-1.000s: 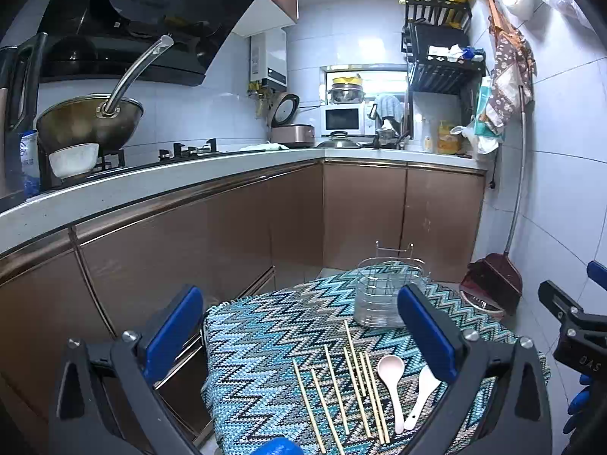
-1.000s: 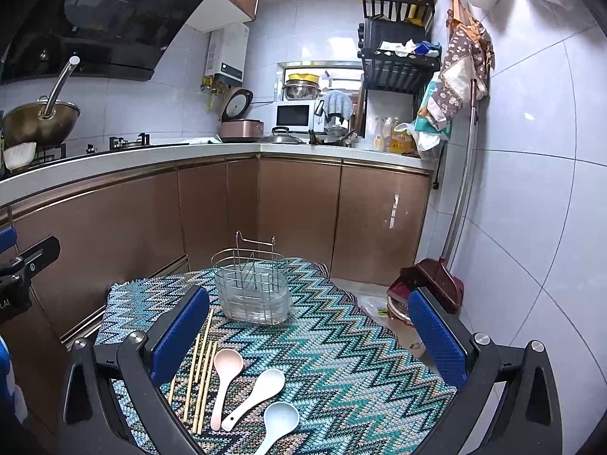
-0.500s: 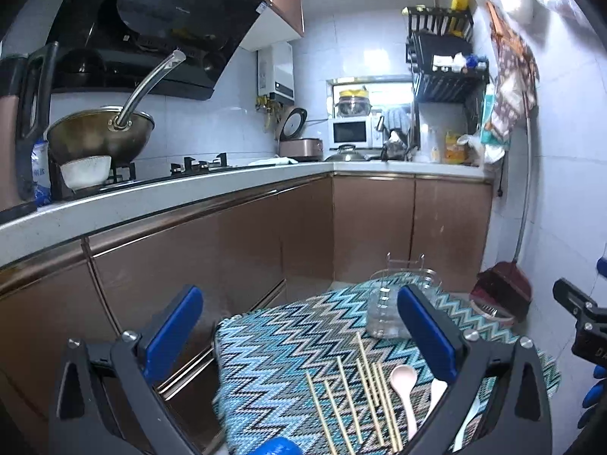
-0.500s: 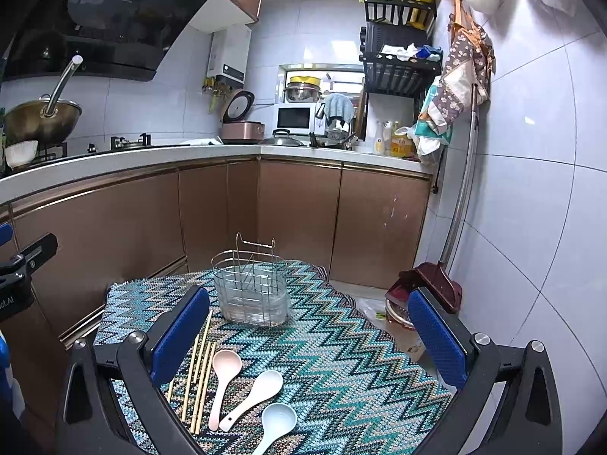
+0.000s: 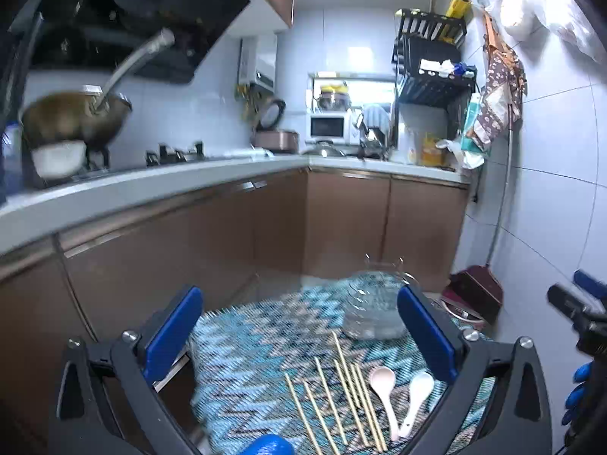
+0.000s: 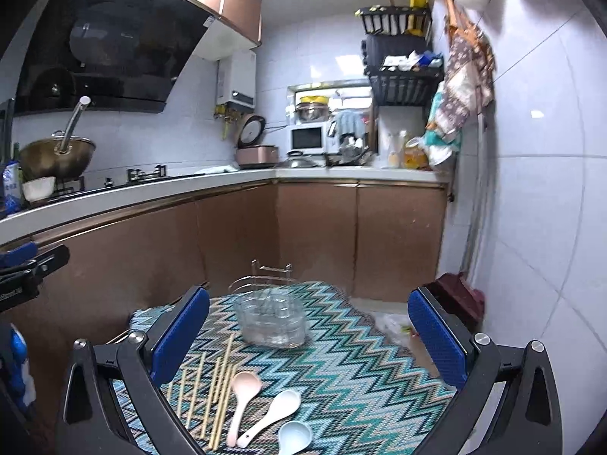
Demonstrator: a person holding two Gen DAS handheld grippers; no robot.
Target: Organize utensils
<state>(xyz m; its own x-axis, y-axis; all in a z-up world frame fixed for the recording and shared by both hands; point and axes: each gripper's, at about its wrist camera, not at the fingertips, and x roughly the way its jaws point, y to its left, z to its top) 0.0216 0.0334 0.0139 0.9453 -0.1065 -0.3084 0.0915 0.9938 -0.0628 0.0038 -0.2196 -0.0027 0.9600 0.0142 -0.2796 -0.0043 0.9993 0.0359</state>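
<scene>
wooden chopsticks (image 6: pixel 212 390) beside spoons (image 6: pixel 242 398), both tongs (image 6: pixel 309 337) gaping

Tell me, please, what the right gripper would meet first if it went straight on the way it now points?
Probably the clear utensil holder, which sits between the open right gripper fingers' line; depth is unclear, and it may pass above it.

Woven zigzag cloth (image 6: pixel 341 360), clear plastic holder (image 6: pixel 271 320), glossy spoons (image 6: pixel 242 390), wooden chopsticks (image 6: pixel 222 379)
</scene>
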